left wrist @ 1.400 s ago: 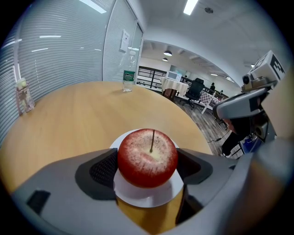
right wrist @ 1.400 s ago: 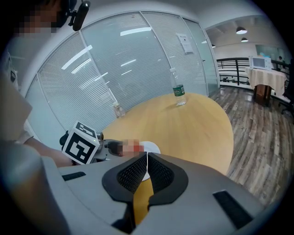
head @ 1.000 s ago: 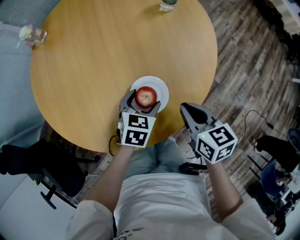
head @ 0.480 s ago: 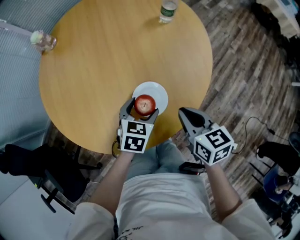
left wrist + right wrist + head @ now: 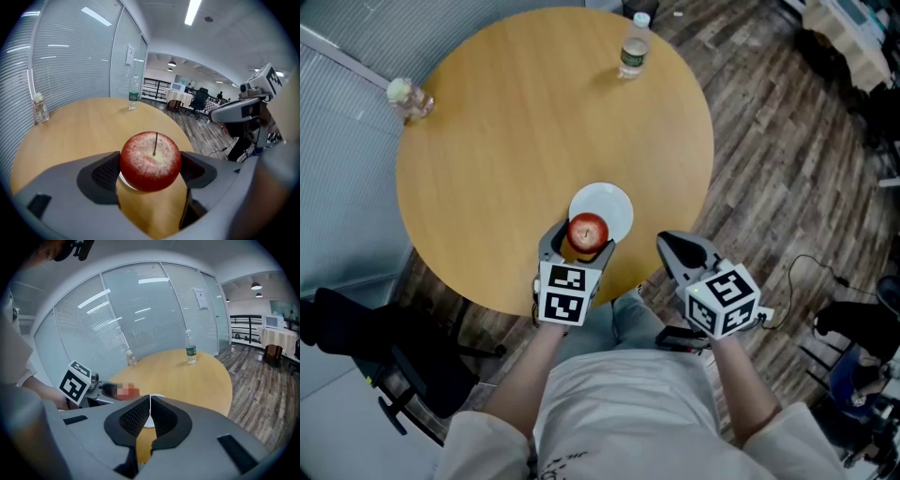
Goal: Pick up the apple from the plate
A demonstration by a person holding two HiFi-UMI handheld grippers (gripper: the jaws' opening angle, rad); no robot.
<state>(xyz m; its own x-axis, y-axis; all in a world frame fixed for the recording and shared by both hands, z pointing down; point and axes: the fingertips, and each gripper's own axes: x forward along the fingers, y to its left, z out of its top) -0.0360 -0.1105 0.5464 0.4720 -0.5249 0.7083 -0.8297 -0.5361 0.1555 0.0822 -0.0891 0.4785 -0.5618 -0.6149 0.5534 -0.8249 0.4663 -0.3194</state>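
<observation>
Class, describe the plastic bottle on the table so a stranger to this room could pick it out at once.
Start at the round wooden table. At its far edge, across from the white plate, the bottle stands upright. Unlike the shorter clear container at the left edge, it is tall and slim with a green label and a white cap.

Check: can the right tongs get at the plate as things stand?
Probably yes. The right tongs, shut, hover at the near edge of the table with nothing between them and the right rim of the plate. The left tongs, shut on the apple, crowd only its near-left side.
</observation>
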